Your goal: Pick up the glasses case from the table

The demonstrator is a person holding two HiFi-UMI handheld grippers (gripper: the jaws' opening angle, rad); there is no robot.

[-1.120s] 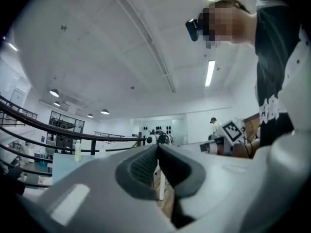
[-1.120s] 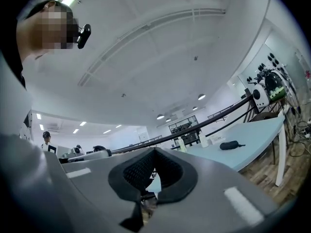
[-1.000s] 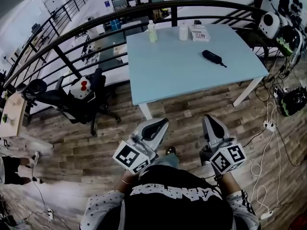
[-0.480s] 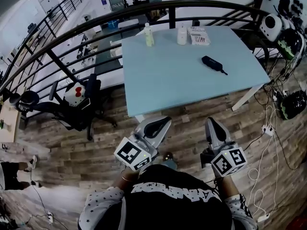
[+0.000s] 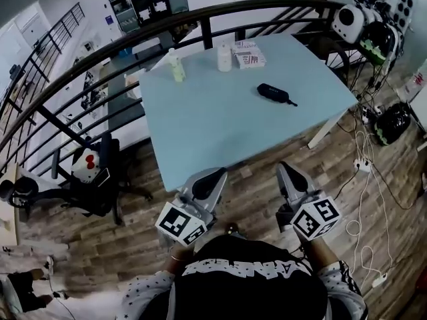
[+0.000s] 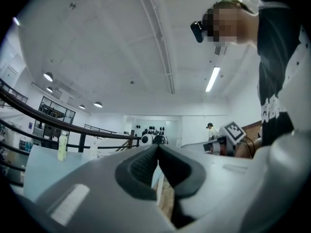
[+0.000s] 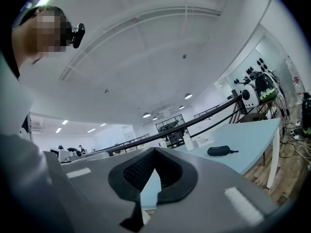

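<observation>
Here, two closed grippers are held level before the table.
The left gripper (image 5: 215,173) has its jaws together, with nothing between them, and the right gripper (image 5: 286,168) also. The black glasses case (image 5: 271,93) lies on the light blue table (image 5: 213,129), toward its far right part, well apart from both.

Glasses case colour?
The glasses case is black, lying on the light blue table. Shows best in the head view.

I'm looking steeply down from the head camera onto the table (image 5: 220,125); both gripper views are facing level along their jaws from near its front edge, sharing the tabletop and railing (image 5: 267,7).
</observation>
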